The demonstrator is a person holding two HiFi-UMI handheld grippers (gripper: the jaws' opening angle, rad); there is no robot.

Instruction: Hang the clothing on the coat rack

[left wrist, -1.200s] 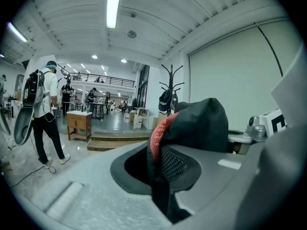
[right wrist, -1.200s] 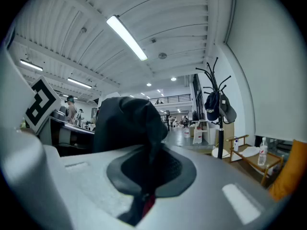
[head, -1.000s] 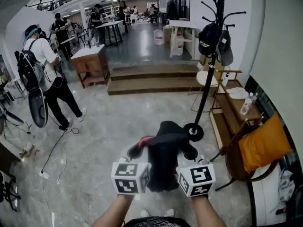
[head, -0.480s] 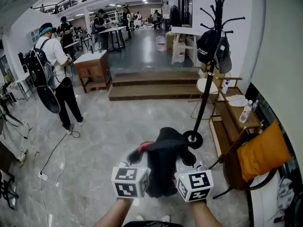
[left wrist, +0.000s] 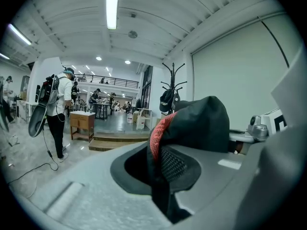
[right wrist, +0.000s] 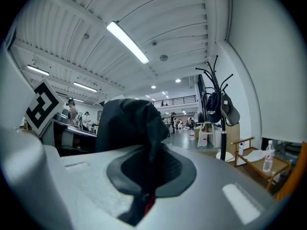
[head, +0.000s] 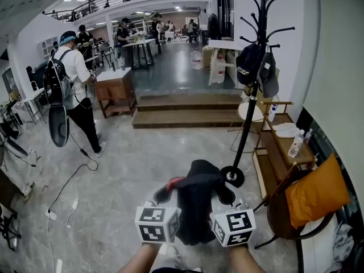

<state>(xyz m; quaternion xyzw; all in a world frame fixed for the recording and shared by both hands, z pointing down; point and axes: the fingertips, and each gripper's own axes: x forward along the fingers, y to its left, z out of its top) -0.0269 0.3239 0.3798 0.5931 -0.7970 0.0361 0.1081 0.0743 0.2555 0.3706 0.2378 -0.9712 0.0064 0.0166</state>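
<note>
Two tongs, one load: my left gripper (head: 163, 190) and right gripper (head: 227, 196) are each clamped narrow on the black fabric garment (head: 196, 203). It hangs bunched between them at 6 o'clock, above the glossy grey stone floor (head: 125, 164). Its cloth is matte and crumpled, with a red mesh edge on the left. At 1 o'clock stands the black metal coat rack (head: 249, 115), with dark caps (head: 248, 61) on its curved hooks. Brown wooden steps (head: 187, 111) cross at 12.

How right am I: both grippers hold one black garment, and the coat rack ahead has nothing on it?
Not quite: the coat rack carries caps, as the head view shows. The left gripper and right gripper do hold the black garment.
</note>
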